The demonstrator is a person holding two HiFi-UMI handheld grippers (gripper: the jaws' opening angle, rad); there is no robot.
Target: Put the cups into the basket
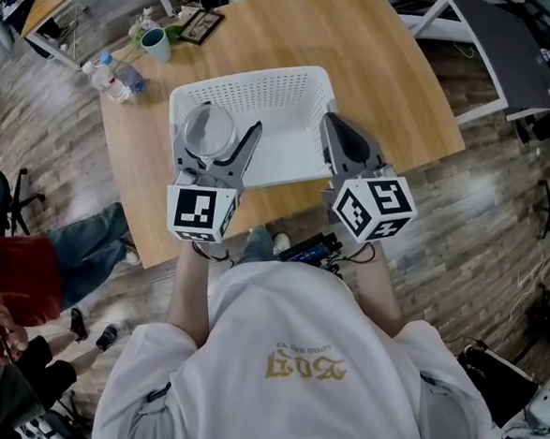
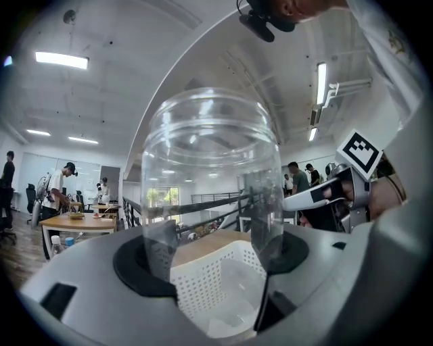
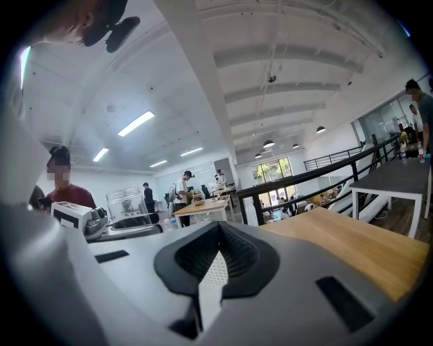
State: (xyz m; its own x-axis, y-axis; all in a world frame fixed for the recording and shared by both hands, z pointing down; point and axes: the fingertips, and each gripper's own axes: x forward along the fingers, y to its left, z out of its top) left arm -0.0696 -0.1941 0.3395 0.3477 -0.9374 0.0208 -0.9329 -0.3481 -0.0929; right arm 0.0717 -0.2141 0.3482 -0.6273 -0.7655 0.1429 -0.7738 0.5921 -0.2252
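Clear plastic, by the look of it: the cup (image 1: pixel 207 131) is clamped between the jaws of my left claw (image 1: pixel 215 141), over the near left corner of the white basket (image 1: pixel 275 81) and not yet down inside. My right claw (image 1: pixel 332 123) is pressed together on nothing, just beside the basket's near right corner. Released from up here, the cup could strike the rim and tumble onto the surface (image 1: pixel 378 75) (smooth walls slip easily). The idle claw might also nudge the basket.

White T-shirt (image 1: pixel 292 325), gold print (image 1: pixel 307 365); grey left gripper (image 1: pixel 215 138), right gripper (image 1: pixel 332 125), black-white marker cubes (image 1: pixel 202 212).
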